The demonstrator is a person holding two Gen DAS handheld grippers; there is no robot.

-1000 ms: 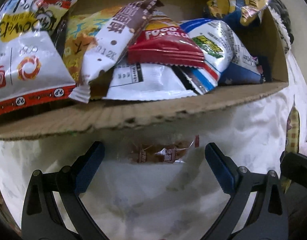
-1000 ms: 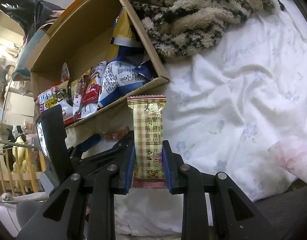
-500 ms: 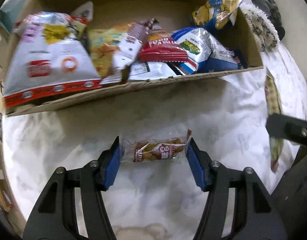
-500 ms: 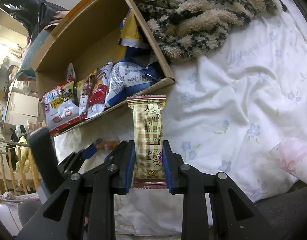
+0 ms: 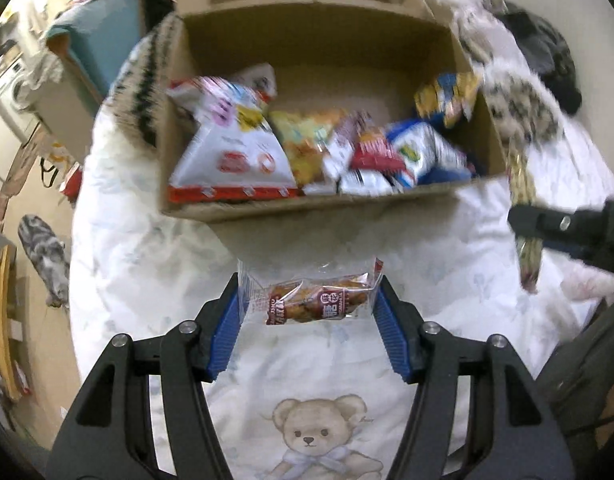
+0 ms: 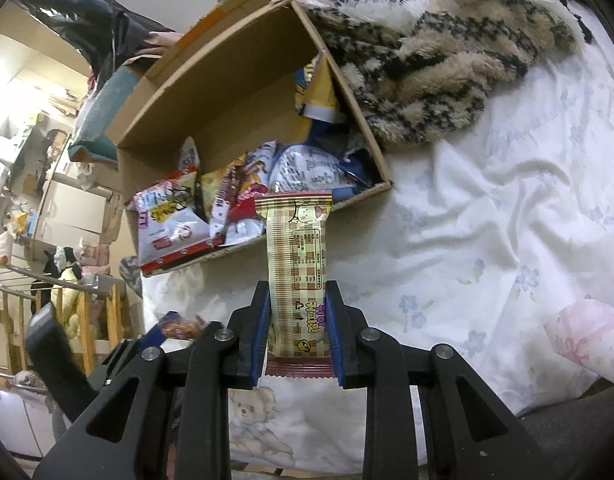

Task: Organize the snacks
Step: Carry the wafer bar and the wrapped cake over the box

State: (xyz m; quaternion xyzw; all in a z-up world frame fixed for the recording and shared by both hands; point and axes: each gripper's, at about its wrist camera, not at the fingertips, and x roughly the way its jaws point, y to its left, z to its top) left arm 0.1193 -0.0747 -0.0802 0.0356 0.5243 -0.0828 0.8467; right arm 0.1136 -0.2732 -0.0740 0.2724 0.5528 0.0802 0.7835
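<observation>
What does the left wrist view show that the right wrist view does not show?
Only the left wrist view: the left gripper shut on a small clear snack packet held crosswise, and a grey cat on the floor.

Only the right wrist view: the label side of the checked wafer bar in the shut right gripper, and a pink tissue pack.

Both: the cardboard box of snacks, the white bedsheet and the furry blanket.

White floral bedsheet [image 6: 487, 208] with printed teddy bear [image 5: 319, 436] near — fuzzy patterned blanket [image 6: 427, 60] far right, grey cat [image 5: 47, 256] on the floor, left.
</observation>
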